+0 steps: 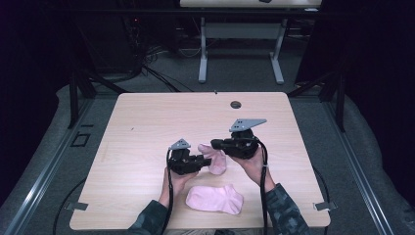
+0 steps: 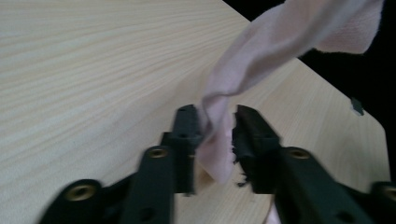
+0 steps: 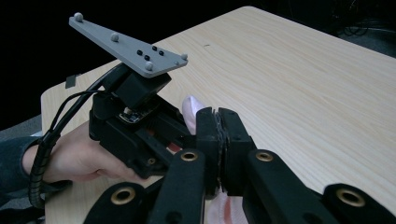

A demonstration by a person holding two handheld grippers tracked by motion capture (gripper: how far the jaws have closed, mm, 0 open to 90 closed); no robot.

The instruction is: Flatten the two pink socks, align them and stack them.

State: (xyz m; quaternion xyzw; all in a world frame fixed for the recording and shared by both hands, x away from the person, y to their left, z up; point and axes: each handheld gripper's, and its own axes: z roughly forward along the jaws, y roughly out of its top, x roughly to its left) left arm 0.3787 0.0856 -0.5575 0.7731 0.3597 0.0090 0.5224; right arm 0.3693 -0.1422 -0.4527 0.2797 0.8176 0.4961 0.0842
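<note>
Pink soft knitted sock (image 1: pixel 214 157) hangs stretched between the two grippers above the middle of the pale wood-grain desk (image 1: pixel 147 127), its toe end drooping near the desk surface in the high view. The left gripper (image 1: pixel 204 159) comes in from the lower left, and in the left gripper view its fingers (image 2: pixel 187 128) stand slightly apart with a fold of the pink sock (image 2: pixel 219 135) running down between them; the cloth touches the inner faces, so they grasp it loosely, and the rest of the sock rises in a twisted band toward the upper right of that view. The right gripper (image 1: pixel 216 143) reaches in from the right, its grey three-cornered plate tilted above it, and in the right gripper view its fingers (image 3: pixel 208 135) are clenched together on the sock, with pink cloth (image 3: pixel 190 112) showing just behind their tips and again below them. The left gripper (image 3: pixel 175 137) sits just beyond in that view, held by a hand (image 3: pixel 74 161). A second pink sock (image 1: pixel 215 198) lies flat on the desk near its front edge, between the person's forearms and apart from the held one.
</note>
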